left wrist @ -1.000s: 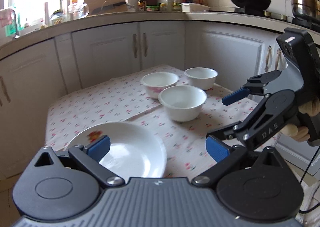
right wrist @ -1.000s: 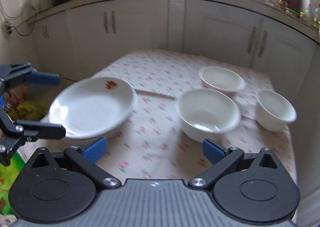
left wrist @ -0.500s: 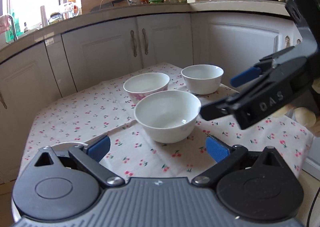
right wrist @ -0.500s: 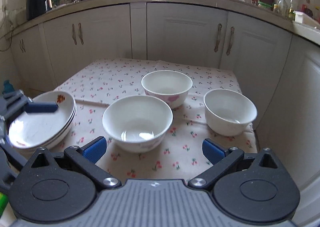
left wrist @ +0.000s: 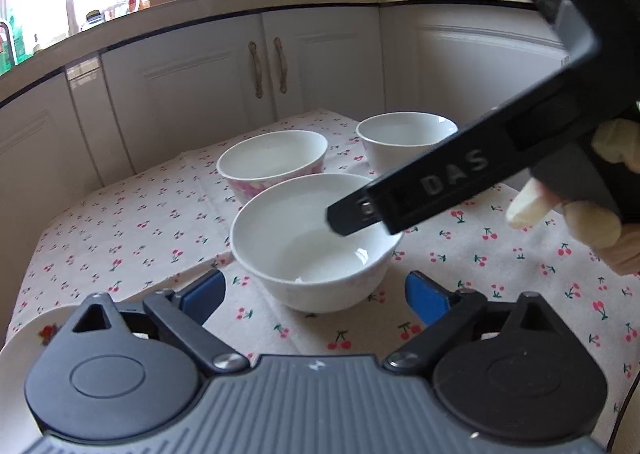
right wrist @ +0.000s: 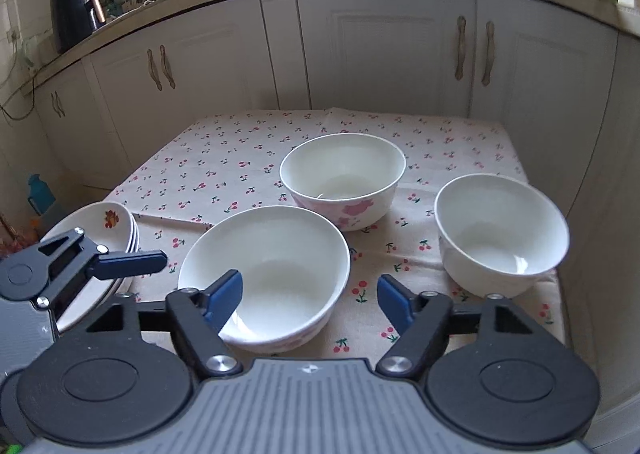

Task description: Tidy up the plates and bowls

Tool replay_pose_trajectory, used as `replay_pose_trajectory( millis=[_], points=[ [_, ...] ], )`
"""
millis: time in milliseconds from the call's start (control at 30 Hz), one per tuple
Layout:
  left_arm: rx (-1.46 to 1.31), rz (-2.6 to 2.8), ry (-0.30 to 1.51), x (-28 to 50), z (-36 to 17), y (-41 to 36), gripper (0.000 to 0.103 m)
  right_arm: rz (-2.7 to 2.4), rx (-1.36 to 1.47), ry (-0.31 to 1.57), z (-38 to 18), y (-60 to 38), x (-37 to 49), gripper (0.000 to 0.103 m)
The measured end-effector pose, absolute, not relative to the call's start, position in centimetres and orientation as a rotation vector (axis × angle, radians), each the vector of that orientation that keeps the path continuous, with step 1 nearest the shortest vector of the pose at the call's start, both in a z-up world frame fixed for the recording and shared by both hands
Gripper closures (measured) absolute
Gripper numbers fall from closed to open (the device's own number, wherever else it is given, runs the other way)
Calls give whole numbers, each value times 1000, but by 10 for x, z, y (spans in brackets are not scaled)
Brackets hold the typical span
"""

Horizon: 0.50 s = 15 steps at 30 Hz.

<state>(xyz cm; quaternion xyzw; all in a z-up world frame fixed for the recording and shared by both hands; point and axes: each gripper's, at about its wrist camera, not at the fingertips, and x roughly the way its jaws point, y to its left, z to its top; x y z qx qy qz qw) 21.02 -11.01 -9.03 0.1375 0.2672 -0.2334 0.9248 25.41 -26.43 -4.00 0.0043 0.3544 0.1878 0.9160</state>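
Observation:
Three white bowls stand on the cherry-print tablecloth. The near bowl [right wrist: 266, 274] [left wrist: 316, 242] is widest. A pink-flowered bowl [right wrist: 342, 180] [left wrist: 272, 162] stands behind it, and a smaller bowl [right wrist: 500, 230] [left wrist: 404, 138] at the right. A stack of white plates [right wrist: 100, 230] sits at the table's left edge; its rim shows in the left wrist view [left wrist: 36, 334]. My right gripper [right wrist: 310, 294] is open, its left fingertip over the near bowl's rim. My left gripper [left wrist: 316, 290] is open and empty, close to the near bowl, above the plates.
White kitchen cabinets [right wrist: 380, 50] surround the table closely on the far and right sides. The tablecloth [right wrist: 224, 162] is bare at the back left. The counter [left wrist: 224, 2] holds bottles, a knife block and a board. A black appliance [right wrist: 76, 14] stands at the far left.
The plate has been set down on the stack at the left and let go. Both grippers have moved in toward the near bowl; the right one now reaches over it.

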Motion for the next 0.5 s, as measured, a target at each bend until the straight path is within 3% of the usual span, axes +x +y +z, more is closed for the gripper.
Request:
replay_pose_trajectory(
  millis=[233,500],
  points=[
    [283,-501,556,218,-94,-113,13,407,53,759,-52,-262,271,45],
    [255,-510,568,224,-93,-109,15,413,49,761,-53,-258,276,48]
  ],
)
